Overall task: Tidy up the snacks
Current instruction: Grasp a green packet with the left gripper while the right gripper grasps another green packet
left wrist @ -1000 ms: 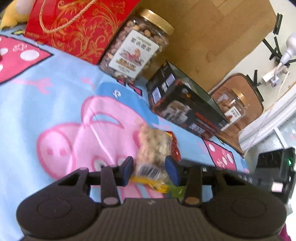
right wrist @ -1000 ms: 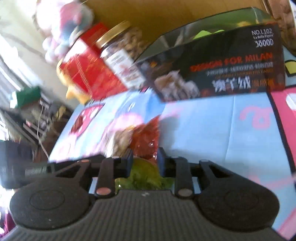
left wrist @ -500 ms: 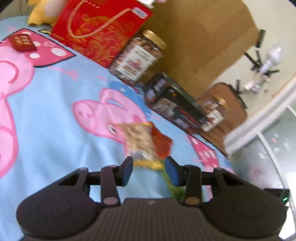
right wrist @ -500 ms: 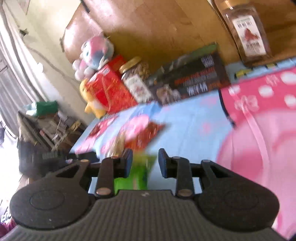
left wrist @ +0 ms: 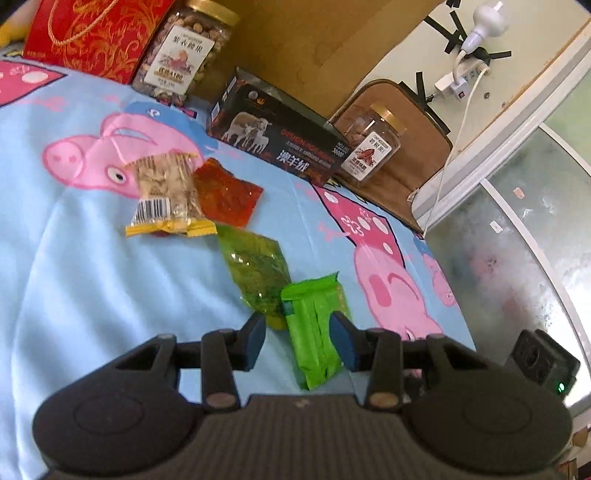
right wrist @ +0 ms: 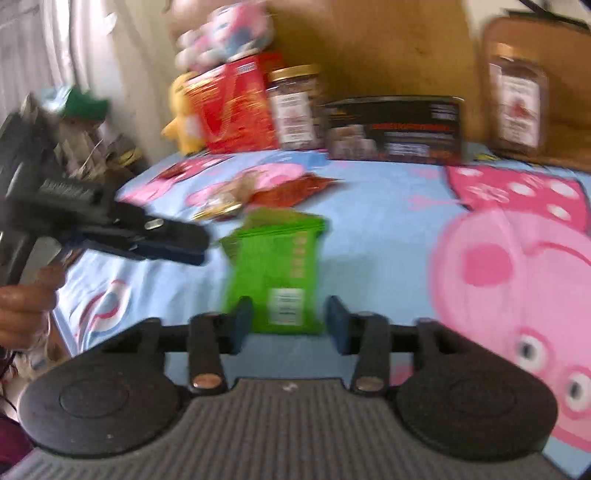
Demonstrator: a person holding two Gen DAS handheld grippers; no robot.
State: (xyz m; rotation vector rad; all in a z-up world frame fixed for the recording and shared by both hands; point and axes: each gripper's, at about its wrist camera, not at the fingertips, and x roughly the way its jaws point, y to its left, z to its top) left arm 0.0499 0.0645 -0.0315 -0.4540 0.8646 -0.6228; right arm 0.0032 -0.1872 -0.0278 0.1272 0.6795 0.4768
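- Left wrist view: my left gripper [left wrist: 298, 341] hovers over the blue cartoon sheet [left wrist: 85, 266] with its jaws parted; nothing is clamped.
- A bright green packet [left wrist: 314, 332] lies on the sheet in front of them, nearer the right-hand finger; I cannot tell whether that pad touches it.
- A clear green packet [left wrist: 255, 269] lies just beyond, its near end under the bright one.
- Farther off a nut packet [left wrist: 166, 192] overlaps a red packet [left wrist: 227, 197].
- At the sheet's far edge stand a red bag [left wrist: 92, 33], a nut jar [left wrist: 183, 59], a black box [left wrist: 273, 144] and a second jar [left wrist: 371, 147].
- Right wrist view, blurred: my right gripper [right wrist: 289, 320] is opening, the bright green packet [right wrist: 277, 266] between its fingers; the pads look clear of it.
- My left gripper [right wrist: 173, 243] reaches in from the left, held by a hand [right wrist: 22, 314].
- The nut and red packets [right wrist: 291, 192] lie beyond.
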